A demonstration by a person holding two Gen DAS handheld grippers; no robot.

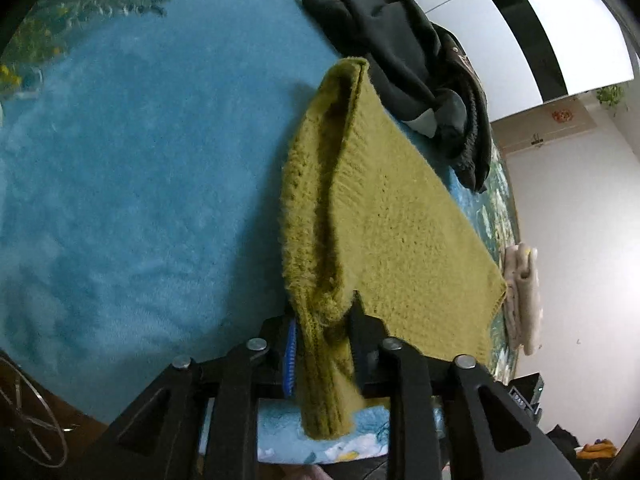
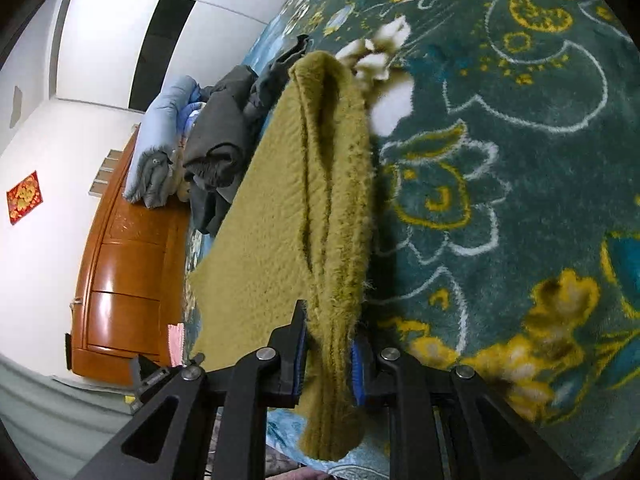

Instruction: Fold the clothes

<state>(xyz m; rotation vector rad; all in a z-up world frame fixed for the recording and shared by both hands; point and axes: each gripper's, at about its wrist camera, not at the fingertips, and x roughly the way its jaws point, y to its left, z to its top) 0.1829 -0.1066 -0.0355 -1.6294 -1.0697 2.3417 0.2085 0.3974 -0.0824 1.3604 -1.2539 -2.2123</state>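
The sweater, olive-yellow knit, is held up over the blanket, its rolled edge stretched between both tongs and the flat panel hanging away from it. In the left wrist view the left tongs at 6 o'clock pinch the bunched edge, a cuff dangling below. In the right wrist view the right tongs, also at 6 o'clock, clamp the same fold. Dark clothes lie heaped at 1 o'clock from the left, 10 o'clock from the right. A wooden headboard stands at 8 o'clock.
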